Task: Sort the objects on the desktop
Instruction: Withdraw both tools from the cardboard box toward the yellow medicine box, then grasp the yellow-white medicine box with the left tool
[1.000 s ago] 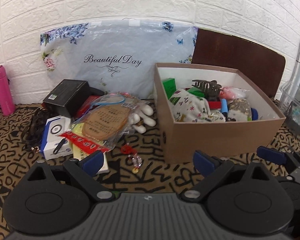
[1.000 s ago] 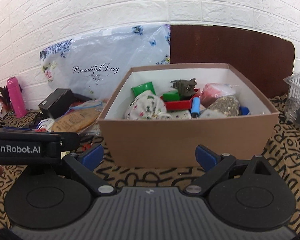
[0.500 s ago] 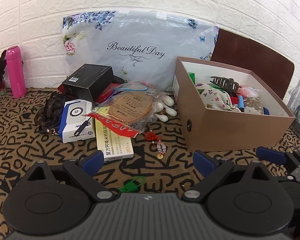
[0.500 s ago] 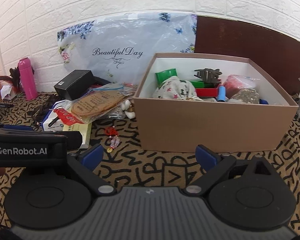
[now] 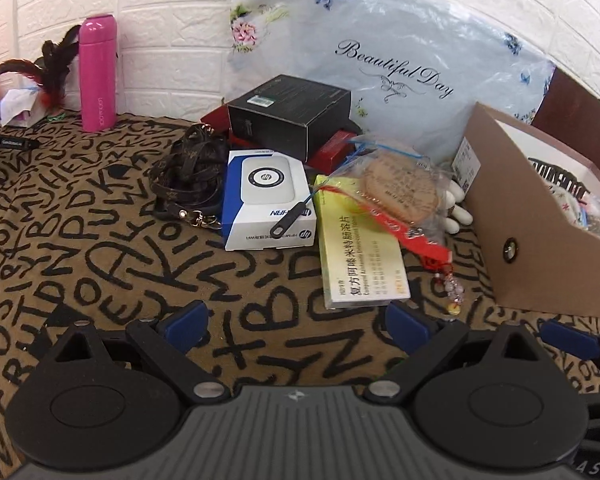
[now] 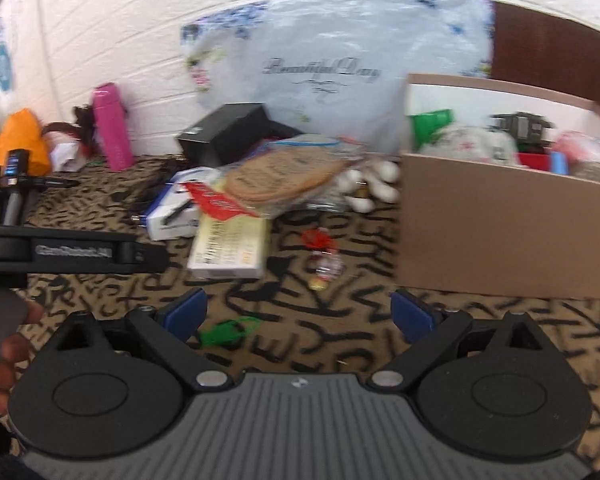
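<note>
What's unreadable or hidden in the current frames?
- Cardboard box contents: left wrist view, near wall hides most; frame edge cuts off the rest.
- Everything in the right wrist view: motion blur; yellow medicine box text unreadable.
- Red box: left wrist view, mostly under the black box.

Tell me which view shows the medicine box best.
The left wrist view: the medicine box is sharp, its print readable, just ahead of the open left claw. The right wrist view blurs it, partly under the red tag.
</note>
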`<action>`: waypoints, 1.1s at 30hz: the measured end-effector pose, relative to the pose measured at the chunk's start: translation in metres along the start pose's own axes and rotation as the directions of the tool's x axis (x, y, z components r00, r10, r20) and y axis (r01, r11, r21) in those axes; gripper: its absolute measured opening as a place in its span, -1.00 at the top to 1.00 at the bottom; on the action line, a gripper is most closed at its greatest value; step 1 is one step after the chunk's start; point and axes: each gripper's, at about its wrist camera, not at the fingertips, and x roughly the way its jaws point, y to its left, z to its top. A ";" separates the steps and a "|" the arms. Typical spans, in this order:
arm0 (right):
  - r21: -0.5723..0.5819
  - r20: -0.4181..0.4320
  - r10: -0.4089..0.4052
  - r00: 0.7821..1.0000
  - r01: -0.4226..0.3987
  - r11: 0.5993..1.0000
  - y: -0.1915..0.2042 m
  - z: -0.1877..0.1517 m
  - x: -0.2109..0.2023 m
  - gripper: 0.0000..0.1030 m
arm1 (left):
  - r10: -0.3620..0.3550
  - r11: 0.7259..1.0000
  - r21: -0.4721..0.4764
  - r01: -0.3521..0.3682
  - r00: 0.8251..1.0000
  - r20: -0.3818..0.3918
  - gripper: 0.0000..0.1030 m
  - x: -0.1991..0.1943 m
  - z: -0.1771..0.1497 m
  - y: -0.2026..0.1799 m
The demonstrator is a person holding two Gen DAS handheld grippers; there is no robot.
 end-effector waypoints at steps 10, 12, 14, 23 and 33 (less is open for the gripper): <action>-0.100 -0.032 0.053 0.998 -0.056 0.993 0.021 0.000 0.049 -0.68 | -0.098 0.994 0.035 0.100 0.994 -0.048 -0.75 0.037 0.012 0.000; -0.140 -0.031 0.052 0.998 -0.056 0.989 0.024 0.002 0.056 -0.65 | -0.126 0.992 0.021 0.127 0.990 -0.058 -0.70 0.045 0.014 0.001; -0.168 -0.026 0.070 0.997 -0.073 0.983 0.026 0.004 0.062 -0.64 | -0.138 0.990 0.016 0.139 0.988 -0.070 -0.65 0.051 0.015 0.002; -0.229 -0.050 0.142 0.989 -0.150 0.962 0.036 0.011 0.090 -0.44 | -0.175 0.984 0.005 0.176 0.980 -0.093 -0.51 0.070 0.019 0.001; -0.213 -0.056 0.173 0.983 -0.181 0.960 0.033 0.015 0.100 -0.07 | -0.260 0.966 -0.028 0.258 0.961 -0.092 -0.07 0.072 0.021 -0.004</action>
